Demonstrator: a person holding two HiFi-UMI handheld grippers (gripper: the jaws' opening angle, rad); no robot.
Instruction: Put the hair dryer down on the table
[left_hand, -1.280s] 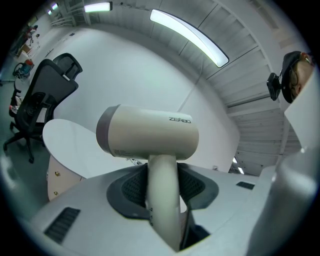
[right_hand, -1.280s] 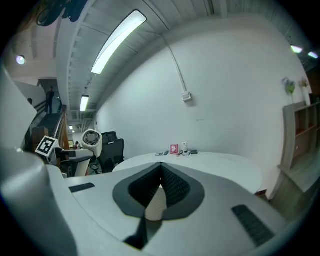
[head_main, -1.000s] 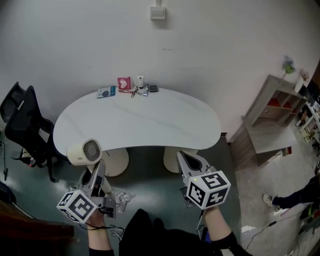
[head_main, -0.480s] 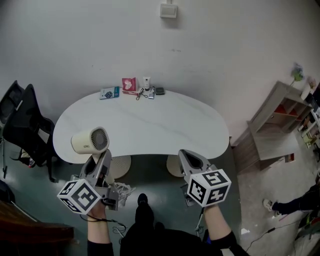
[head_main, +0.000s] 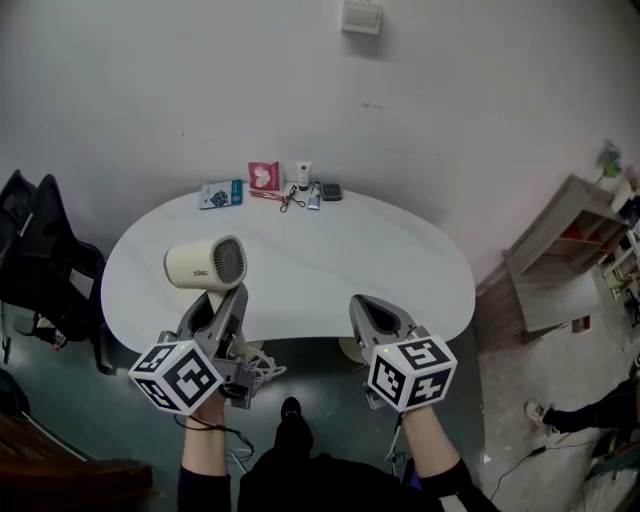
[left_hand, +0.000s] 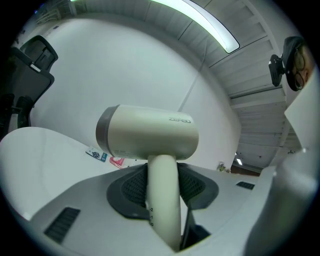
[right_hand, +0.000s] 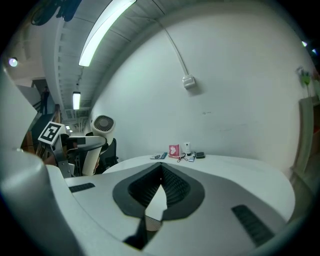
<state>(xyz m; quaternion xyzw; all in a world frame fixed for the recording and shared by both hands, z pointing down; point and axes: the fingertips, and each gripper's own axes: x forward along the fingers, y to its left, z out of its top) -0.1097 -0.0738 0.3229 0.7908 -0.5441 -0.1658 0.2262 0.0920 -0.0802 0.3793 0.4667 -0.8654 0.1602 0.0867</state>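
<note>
White wall at the back, with a white kidney-shaped surface (head_main: 350, 255) in front of it.

Head view: small items (head_main: 285, 185) sit in a row at the surface's 12 o'clock edge. A black chair (head_main: 40, 260) stands off its 9 o'clock side and a shelf unit (head_main: 560, 250) off 3 o'clock. At the 7 o'clock edge the left claw (head_main: 230, 303) grips the hair dryer (head_main: 205, 263) by its handle. The cream barrel lies level above the surface's 8 o'clock part, grille facing 3 o'clock. At the 5 o'clock edge is the right claw (head_main: 365, 312), well apart from the hair dryer.

Left gripper view: both pads press on the upright handle — barrel crosswise on top, resting on nothing.

Right gripper view: the jaw tips meet with nothing between them — hair dryer and left claw at 9 o'clock of the frame, small items straight ahead.
</note>
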